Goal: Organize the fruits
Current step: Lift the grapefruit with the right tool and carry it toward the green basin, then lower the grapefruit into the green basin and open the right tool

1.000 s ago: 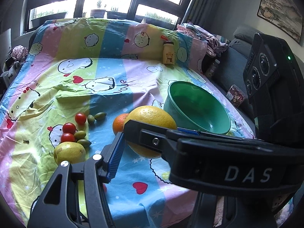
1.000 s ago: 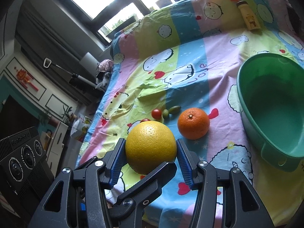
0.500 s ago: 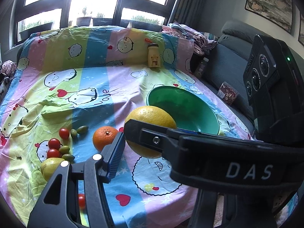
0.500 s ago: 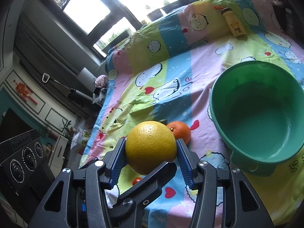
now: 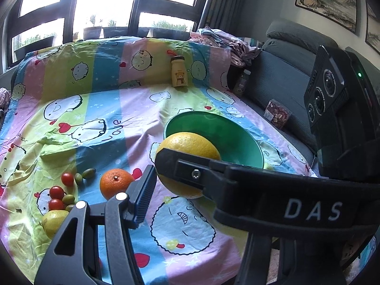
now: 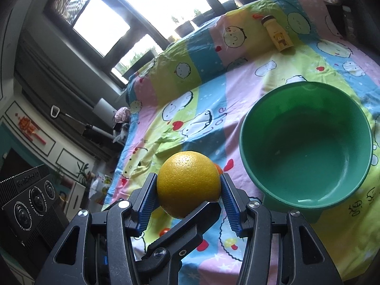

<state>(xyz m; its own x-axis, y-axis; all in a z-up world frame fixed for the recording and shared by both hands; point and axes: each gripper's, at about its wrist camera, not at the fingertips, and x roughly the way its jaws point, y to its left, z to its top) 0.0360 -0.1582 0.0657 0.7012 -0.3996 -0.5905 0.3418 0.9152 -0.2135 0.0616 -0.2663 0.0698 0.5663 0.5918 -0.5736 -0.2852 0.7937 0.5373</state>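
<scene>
Both the right gripper [image 6: 188, 191] and the left gripper [image 5: 180, 178] still clamp the yellow grapefruit [image 6: 187, 182], jaws half-spread around it. It now hangs nearer the green bowl [image 6: 306, 204] than a second ago, with the orange [image 5: 116, 182] left behind on the cartoon sheet [image 5: 99, 109]

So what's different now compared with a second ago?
The big yellow fruit, clamped between the right gripper fingers with a left gripper finger across its front, has been carried toward the green bowl, which now looks closer. The orange is left behind on the sheet. Both grips, the small fruits and the bottle are unchanged.
</scene>
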